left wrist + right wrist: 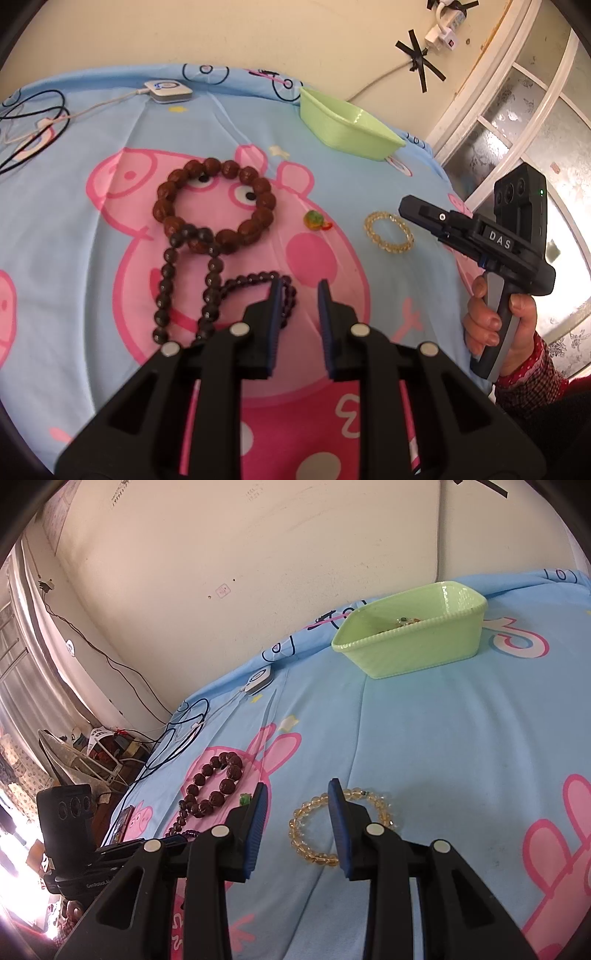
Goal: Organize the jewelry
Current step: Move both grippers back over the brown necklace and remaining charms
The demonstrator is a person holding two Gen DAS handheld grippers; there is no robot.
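Note:
My left gripper [300, 291] hovers open over the pink pig print, and nothing sits between its blue pads. Its left fingertip [275, 290] is right beside a thin dark purple bead strand [255, 277]. A string of larger dark beads [166, 280] and a brown bead bracelet [214, 203] lie further left. A small green-orange charm [314, 220] lies in the middle. My right gripper [297, 786] is open just above the yellow crystal bracelet [306, 830], with its right finger hiding part of the ring. A green basket [406, 657] stands at the back, with something small inside.
The blue cartoon bedsheet [461, 757] covers the whole surface. At the back left lie a white charger puck [168, 90] and black and white cables [33, 122]. A wall runs behind the bed and a glass door [517, 129] stands to the right. A hand [491, 317] holds the right gripper's handle.

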